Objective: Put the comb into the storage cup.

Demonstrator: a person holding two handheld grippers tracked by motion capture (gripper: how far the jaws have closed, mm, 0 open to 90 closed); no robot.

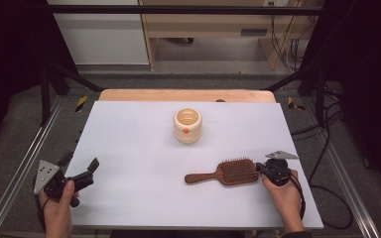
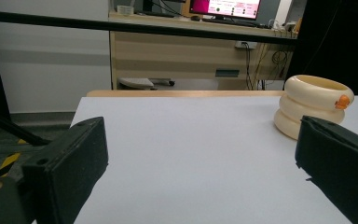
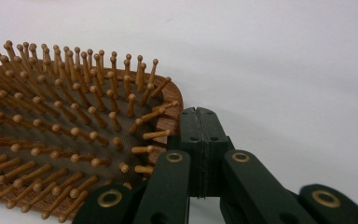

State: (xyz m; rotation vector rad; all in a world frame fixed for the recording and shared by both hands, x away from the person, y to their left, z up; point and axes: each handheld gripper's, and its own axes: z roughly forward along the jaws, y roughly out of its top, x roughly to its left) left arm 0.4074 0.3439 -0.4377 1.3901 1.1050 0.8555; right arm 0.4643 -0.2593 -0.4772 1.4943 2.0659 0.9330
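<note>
From above, your right hand-held gripper (image 1: 264, 169) sits at the rounded end of the wooden hairbrush (image 1: 228, 172), which lies bristles up on the right half of the worktop (image 1: 129, 144), handle pointing left. Your left hand-held gripper (image 1: 79, 174) rests near the left edge with its jaws spread and nothing between them. A cream ringed cup (image 1: 187, 125) stands upright farther back, well apart from the brush. I judge the work as barely begun: the brush lies flat and nothing has gone near the cup.

Along the left hand-held gripper (image 2: 200, 163), you see its two black pads far apart over bare worktop (image 2: 191, 140), and the cup (image 2: 314, 105) beyond the right-hand pad, with an orange dot at its rim. This low angle shows the cup's stacked rings, which the high view flattens.

Close up on the right hand-held gripper (image 3: 199, 140), the jaws are pressed fully together, touching the rim of the hairbrush (image 3: 74, 135) beside them rather than clamping it. That contact without a hold is unclear from above; it suggests you are nudging the brush, with any lifting left to do.
</note>
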